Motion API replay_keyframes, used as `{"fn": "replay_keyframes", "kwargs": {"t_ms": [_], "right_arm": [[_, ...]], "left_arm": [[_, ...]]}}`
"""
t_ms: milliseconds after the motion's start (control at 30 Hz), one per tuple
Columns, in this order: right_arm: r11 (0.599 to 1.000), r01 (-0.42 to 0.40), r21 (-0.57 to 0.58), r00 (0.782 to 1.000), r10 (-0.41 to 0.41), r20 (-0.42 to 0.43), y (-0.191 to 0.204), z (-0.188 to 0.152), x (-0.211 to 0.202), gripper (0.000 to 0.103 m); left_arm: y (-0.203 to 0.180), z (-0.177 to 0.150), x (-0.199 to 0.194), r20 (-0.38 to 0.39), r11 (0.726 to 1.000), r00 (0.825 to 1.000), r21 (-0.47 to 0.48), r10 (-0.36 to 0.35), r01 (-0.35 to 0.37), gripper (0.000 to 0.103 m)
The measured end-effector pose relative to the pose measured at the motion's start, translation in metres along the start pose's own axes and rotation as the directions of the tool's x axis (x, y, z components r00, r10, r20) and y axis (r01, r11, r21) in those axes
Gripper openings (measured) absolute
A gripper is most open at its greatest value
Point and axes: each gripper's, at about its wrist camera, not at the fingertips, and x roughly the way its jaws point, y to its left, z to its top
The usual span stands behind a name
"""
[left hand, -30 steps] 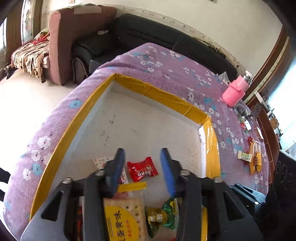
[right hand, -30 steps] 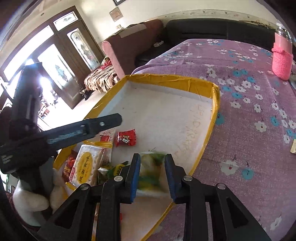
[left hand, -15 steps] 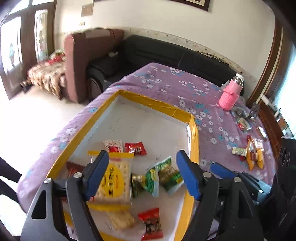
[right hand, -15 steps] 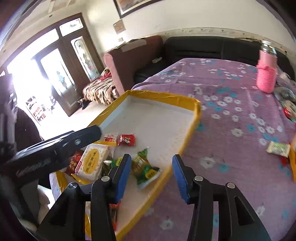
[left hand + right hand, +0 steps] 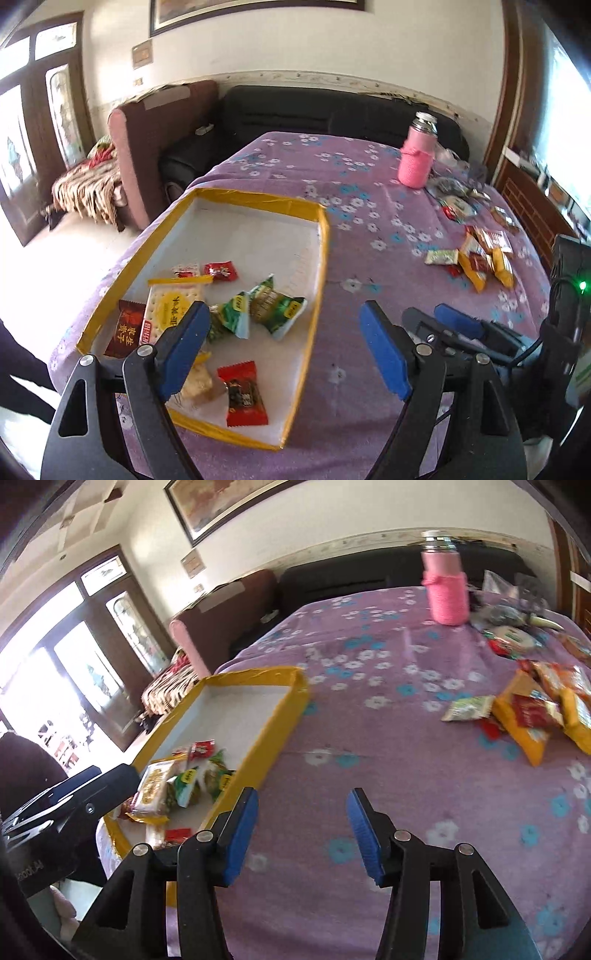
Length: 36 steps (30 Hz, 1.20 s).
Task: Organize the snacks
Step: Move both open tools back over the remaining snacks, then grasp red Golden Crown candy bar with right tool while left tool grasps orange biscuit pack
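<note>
Green snack packets: two, trayed.

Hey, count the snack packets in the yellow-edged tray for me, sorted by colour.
Green packets: 2
Red packets: 2
Dark red-brown packet: 1
Yellow cracker pack: 1
White-and-red packet: 1
Pale packet, partly hidden: 1
Total: 8

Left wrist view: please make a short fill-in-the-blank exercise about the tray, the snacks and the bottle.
1. The white tray has a rim taped in ____.
2. The bottle wears a knitted sleeve coloured ____.
3. The tablecloth is ____ with small flowers.
4. Between the left gripper fingers there is ____.

Missing words: yellow; pink; purple; nothing
</note>
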Motion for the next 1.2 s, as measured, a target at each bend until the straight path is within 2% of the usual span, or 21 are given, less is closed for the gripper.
{"fn": "replay_keyframes", "kwargs": {"t_ms": [100,300,400,500,700,800,967,1100,1200], "right_arm": [[1.000,0.020,0.019,1.000,-0.020,0.011,-0.015,-0.003,-0.011,0.053],[0.997,0.058,0.057,0.998,-0.060,0.029,-0.046,-0.007,-0.029,0.057],[0.993,0.086,0.084,0.995,-0.090,0.037,-0.067,-0.006,-0.036,0.057],[0.982,0.129,0.139,0.990,-0.136,0.043,-0.098,0.000,-0.045,0.057],[0.934,0.238,0.268,0.963,-0.264,0.064,-0.167,0.025,-0.059,0.058],[0.917,0.279,0.287,0.953,-0.301,0.037,-0.190,0.043,-0.048,0.059],[0.905,0.306,0.294,0.947,-0.321,0.002,-0.207,0.075,-0.012,0.059],[0.876,0.411,0.250,0.909,-0.415,-0.041,-0.216,0.098,0.019,0.059],[0.892,0.394,0.221,0.919,-0.376,-0.121,-0.216,0.099,0.039,0.055]], "left_arm": [[-0.014,-0.003,-0.005,0.004,0.999,1.000,0.034,0.005,-0.005,0.083],[-0.033,-0.006,-0.007,-0.008,0.997,1.000,0.071,-0.030,0.031,0.083],[-0.036,-0.008,-0.005,-0.029,0.991,0.992,0.056,-0.120,0.122,0.083],[-0.038,-0.011,-0.003,-0.042,0.968,0.968,0.037,-0.247,0.248,0.083],[-0.048,-0.016,0.006,-0.070,0.947,0.946,0.031,-0.316,0.318,0.083],[-0.049,-0.018,0.013,-0.092,0.940,0.937,0.018,-0.337,0.340,0.083],[-0.044,-0.020,0.019,-0.108,0.940,0.935,-0.002,-0.338,0.340,0.083],[-0.036,-0.020,0.023,-0.117,0.939,0.932,-0.028,-0.343,0.342,0.083],[-0.031,-0.021,0.026,-0.119,0.939,0.931,-0.039,-0.345,0.342,0.083]]}}
